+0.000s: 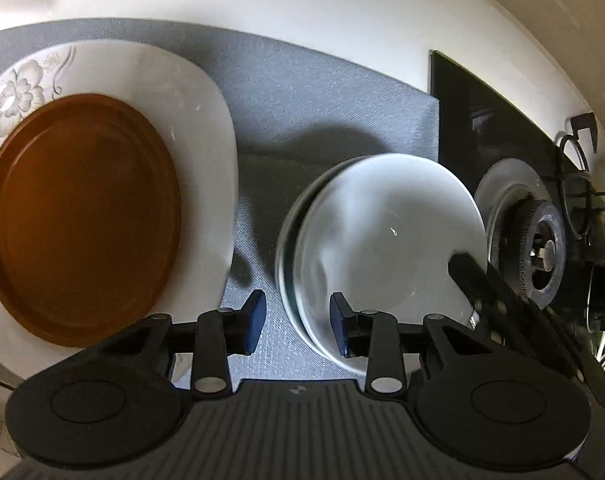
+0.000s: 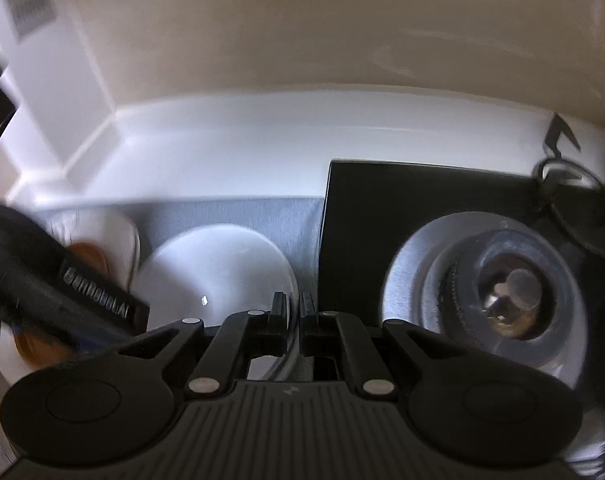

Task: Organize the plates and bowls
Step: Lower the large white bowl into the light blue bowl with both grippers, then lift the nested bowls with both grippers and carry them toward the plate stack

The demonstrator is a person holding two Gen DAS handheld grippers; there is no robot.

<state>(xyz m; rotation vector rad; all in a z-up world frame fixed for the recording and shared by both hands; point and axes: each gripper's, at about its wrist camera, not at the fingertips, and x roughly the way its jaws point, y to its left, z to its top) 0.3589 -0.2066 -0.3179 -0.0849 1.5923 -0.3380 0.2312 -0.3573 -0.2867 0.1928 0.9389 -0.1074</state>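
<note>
A brown plate (image 1: 82, 216) lies on a white flowered plate (image 1: 198, 120) at the left of a grey mat (image 1: 302, 100). To the right, a white bowl (image 1: 386, 240) sits nested in another white bowl (image 1: 286, 248). My left gripper (image 1: 298, 324) is open and empty, hovering over the mat with its right finger over the bowl's near rim. My right gripper (image 2: 293, 316) is shut on the white bowl's right rim (image 2: 214, 272); it also shows in the left wrist view (image 1: 474, 276). The plates (image 2: 102, 248) are blurred at the left of the right wrist view.
A black gas hob (image 1: 502, 140) with a burner (image 1: 538, 248) lies right of the mat; it also shows in the right wrist view (image 2: 506, 288). A white counter and wall (image 1: 302, 8) run behind. The left gripper's body (image 2: 42, 280) crosses the right wrist view.
</note>
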